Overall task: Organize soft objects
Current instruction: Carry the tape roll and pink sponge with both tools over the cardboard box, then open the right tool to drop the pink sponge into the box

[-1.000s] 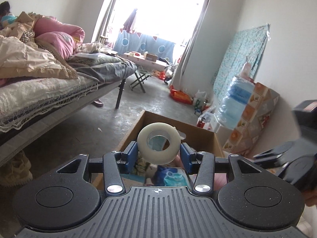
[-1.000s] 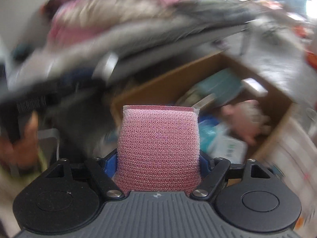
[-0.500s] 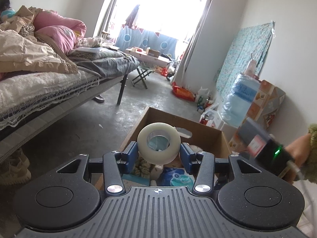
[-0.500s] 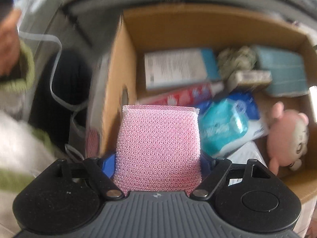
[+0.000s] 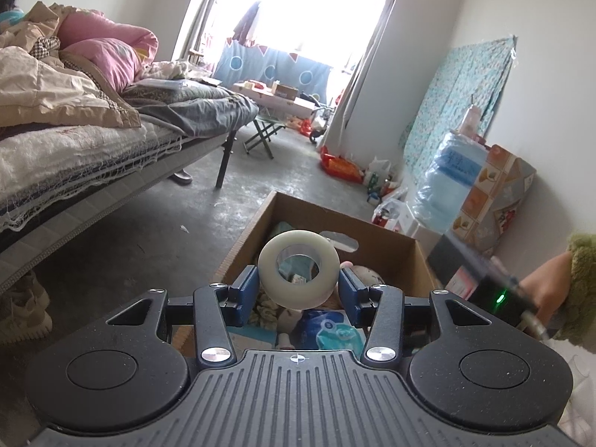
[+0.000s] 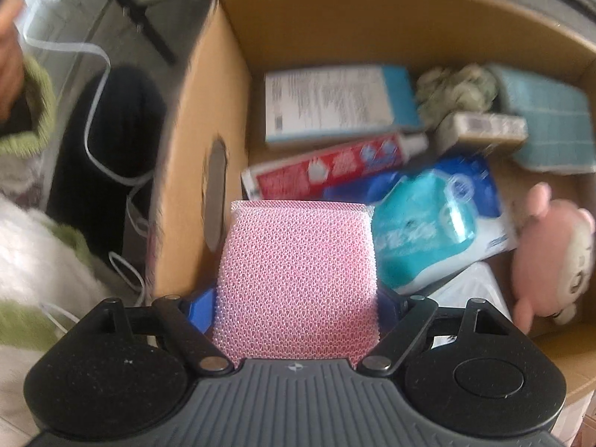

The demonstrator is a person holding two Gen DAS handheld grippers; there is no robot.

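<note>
My left gripper point(image 5: 298, 294) is shut on a white tape roll point(image 5: 270, 275) and holds it upright above the near end of an open cardboard box point(image 5: 387, 246). My right gripper point(image 6: 298, 298) points down over the same box point(image 6: 193, 149), close to its left wall. A pink mesh sponge point(image 6: 298, 260) sits between its blue pads, which still touch it while the jaws are opening. Below lie a toothpaste tube point(image 6: 327, 171), a blue tissue pack point(image 6: 436, 223) and a pink plush toy point(image 6: 551, 260). In the left wrist view, a hand point(image 5: 547, 287) in a green cuff grips a black handle.
A bed point(image 5: 74, 141) piled with bedding runs along the left, with shoes point(image 5: 22, 313) beneath its edge. A water jug point(image 5: 450, 178) and a patterned box stand against the right wall. A white cable point(image 6: 93, 111) hangs left of the box.
The right gripper has tipped from looking across the room to looking straight down into the box and has sunk closer to it. The left gripper has barely shifted.
</note>
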